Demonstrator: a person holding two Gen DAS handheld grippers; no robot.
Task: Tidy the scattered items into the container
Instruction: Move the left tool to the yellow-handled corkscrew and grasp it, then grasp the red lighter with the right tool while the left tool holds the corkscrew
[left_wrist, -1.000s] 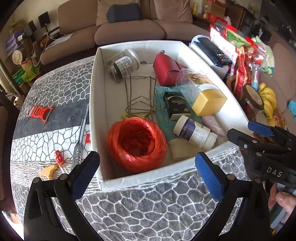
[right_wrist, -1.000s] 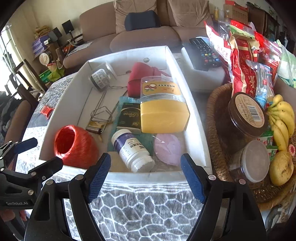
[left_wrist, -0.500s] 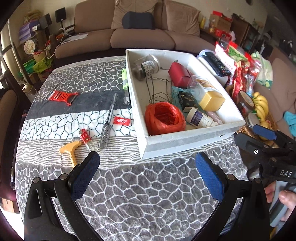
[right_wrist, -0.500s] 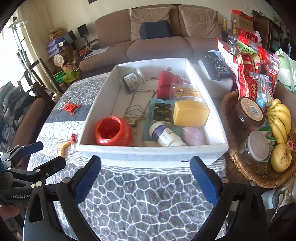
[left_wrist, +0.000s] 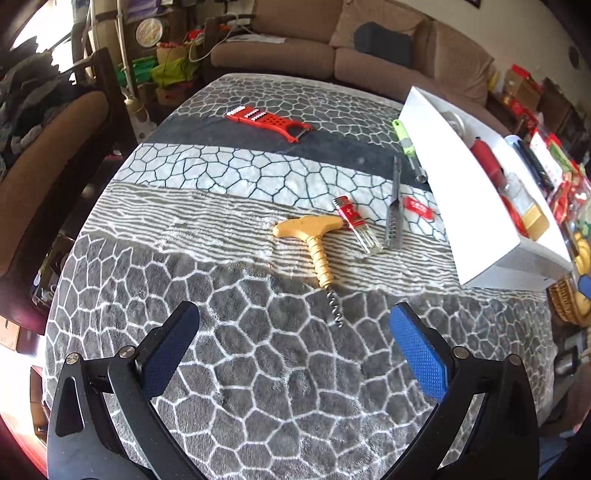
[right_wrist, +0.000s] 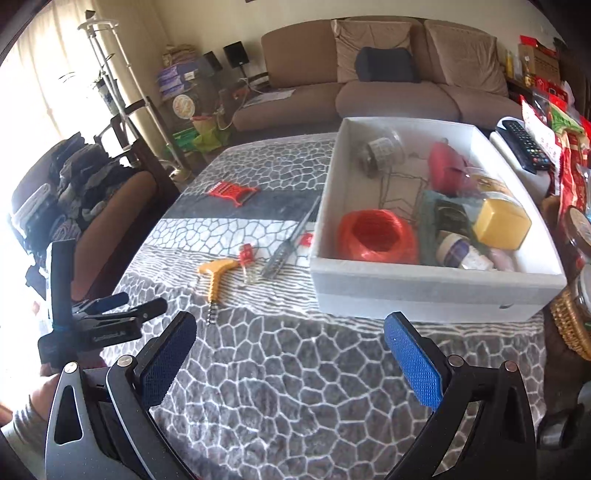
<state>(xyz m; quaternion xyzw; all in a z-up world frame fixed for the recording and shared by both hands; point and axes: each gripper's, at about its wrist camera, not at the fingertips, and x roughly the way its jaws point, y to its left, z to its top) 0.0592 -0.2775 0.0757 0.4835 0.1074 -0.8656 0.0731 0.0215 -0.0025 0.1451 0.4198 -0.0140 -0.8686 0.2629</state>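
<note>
A white box (right_wrist: 424, 288) (left_wrist: 443, 177) stands on the patterned tablecloth, holding a red twine ball (right_wrist: 376, 236), a yellow-lidded jar (right_wrist: 502, 221) and other items. Loose on the cloth left of it lie a yellow corkscrew (left_wrist: 314, 240) (right_wrist: 216, 275), a red lighter (left_wrist: 354, 223), grey tongs (left_wrist: 394, 206) (right_wrist: 288, 243), a small red packet (left_wrist: 417, 208), a green-handled tool (left_wrist: 408, 147) and a red grater (left_wrist: 267, 120) (right_wrist: 231, 192). My left gripper (left_wrist: 291, 354) hovers open just short of the corkscrew's screw tip. My right gripper (right_wrist: 290, 358) is open and empty in front of the box.
A wicker basket (right_wrist: 570, 325) with jars and fruit sits right of the box, with snack bags (right_wrist: 565, 147) and a remote (right_wrist: 524, 144) behind. A chair piled with clothes (right_wrist: 74, 184) stands at the table's left edge. A sofa (right_wrist: 388, 88) lies beyond.
Both grippers drew back from the box and swung left. The left wrist view now faces the scattered items instead of the box's inside. The right gripper's jaws widened slightly.
</note>
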